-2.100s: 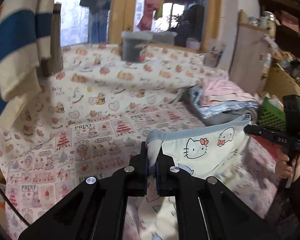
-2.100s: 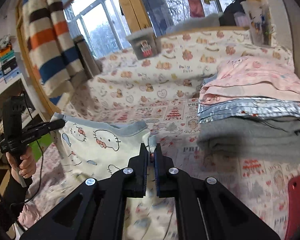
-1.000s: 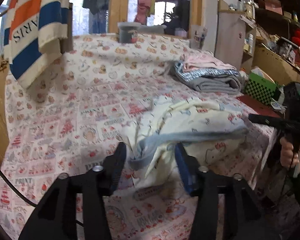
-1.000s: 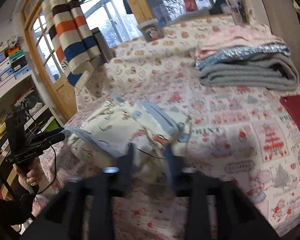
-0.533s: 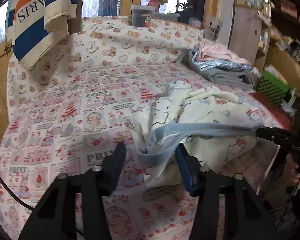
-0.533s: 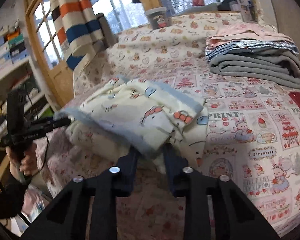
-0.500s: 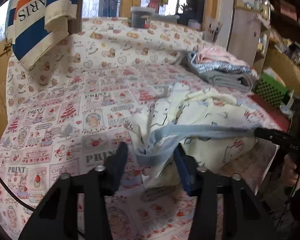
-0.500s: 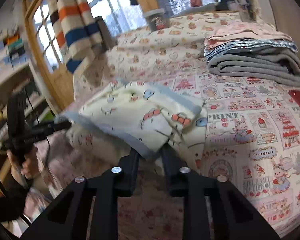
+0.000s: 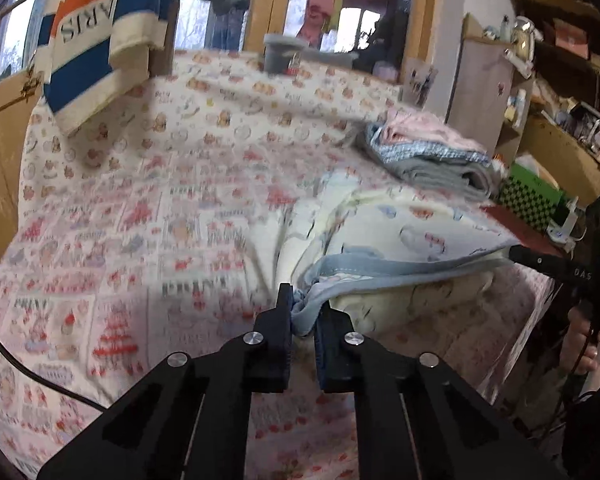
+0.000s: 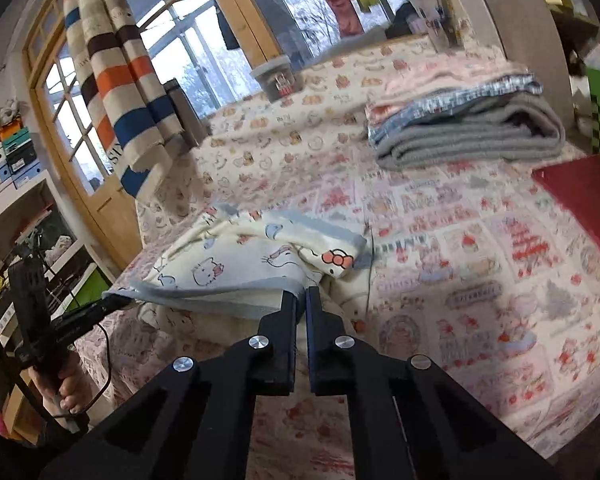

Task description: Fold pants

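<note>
Cream cartoon-cat pants (image 9: pixel 400 236) with a light blue waistband (image 10: pixel 204 294) lie crumpled at center frame, the band stretched taut across the lower middle between my two claws.

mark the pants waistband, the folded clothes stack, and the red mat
pants waistband (image 9: pixel 400 270), left wrist view, on the blue band's middle.
folded clothes stack (image 10: pixel 472 142), right wrist view, on the grey bottom layer.
red mat (image 10: pixel 584 188), right wrist view, on its top face.
</note>
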Demonstrator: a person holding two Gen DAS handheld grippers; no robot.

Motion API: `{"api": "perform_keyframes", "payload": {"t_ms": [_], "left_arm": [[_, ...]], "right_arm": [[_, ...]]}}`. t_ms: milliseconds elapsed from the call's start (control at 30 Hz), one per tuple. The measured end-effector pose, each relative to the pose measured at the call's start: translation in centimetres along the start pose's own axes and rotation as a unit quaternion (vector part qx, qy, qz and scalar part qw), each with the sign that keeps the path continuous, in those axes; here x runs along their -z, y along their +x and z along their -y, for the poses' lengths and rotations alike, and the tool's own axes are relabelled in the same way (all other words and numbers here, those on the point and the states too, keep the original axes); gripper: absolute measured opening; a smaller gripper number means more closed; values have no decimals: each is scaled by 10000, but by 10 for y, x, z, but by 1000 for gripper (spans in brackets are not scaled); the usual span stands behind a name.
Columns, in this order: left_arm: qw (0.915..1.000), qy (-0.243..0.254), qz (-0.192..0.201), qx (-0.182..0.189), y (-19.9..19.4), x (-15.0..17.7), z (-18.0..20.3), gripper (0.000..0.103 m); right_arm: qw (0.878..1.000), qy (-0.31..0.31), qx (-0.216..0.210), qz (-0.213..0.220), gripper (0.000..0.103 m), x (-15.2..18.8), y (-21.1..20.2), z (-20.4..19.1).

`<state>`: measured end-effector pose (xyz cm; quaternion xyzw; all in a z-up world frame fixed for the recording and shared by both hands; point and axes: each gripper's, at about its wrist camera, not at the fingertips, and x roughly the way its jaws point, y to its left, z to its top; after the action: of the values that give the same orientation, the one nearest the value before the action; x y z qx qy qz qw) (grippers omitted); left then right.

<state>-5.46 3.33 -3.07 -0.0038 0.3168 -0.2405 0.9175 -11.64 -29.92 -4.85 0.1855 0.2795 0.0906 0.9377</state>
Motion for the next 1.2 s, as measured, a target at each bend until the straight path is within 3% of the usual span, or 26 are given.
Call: {"api": "perform_keyframes", "payload": {"t_ms": [100, 200, 300, 367, 433, 467, 600, 700, 767, 833, 967, 1100, 1200], "left_arm": [[9994, -51, -337, 9, 13, 8, -4, 10], [9994, 125, -315, -39, 10, 11, 0, 13], [9996, 267, -49, -78, -6, 4, 2, 41], [9996, 261, 127, -16, -18, -5, -1, 66], [9993, 175, 311, 62, -28, -17, -5, 77], [9991, 136, 388, 80, -33, -24, -7, 81], [9983, 84, 554, 137, -34, -58, -5, 83], [9988, 255, 390, 153, -15, -85, 8, 83], [9989, 415, 202, 61, 6, -101, 19, 83], [9988, 440, -73, 195, 32, -117, 27, 83], [9959, 58, -643, 629, 76, -139, 21, 83], [9935, -150, -1002, 520, 109, -148, 11, 81], [9877, -270, -1388, 670, 131, -147, 12, 74]], "right_arm": [[9996, 60, 149, -227, 4, 10, 15, 7], [9991, 158, 107, -381, 4, 15, 21, 14], [9994, 135, 33, -324, 6, 13, 14, 18], [9997, 108, 112, -172, 27, 8, 4, 21], [9995, 71, 299, 61, 44, 1, -7, 24], [9989, 14, 411, 227, 47, -3, -14, 25], [9968, -120, 635, 468, 47, -24, -27, 26], [9980, 5, 446, 458, 47, -46, -26, 31], [9988, 158, 282, 364, 47, -57, -21, 36], [9991, 356, 123, 175, 47, -66, -8, 43], [9977, 628, -19, -238, 46, -68, 18, 53], [9972, 618, -54, -418, 45, -57, 30, 54], [9979, 433, -51, -482, 45, -54, 34, 49]]}}
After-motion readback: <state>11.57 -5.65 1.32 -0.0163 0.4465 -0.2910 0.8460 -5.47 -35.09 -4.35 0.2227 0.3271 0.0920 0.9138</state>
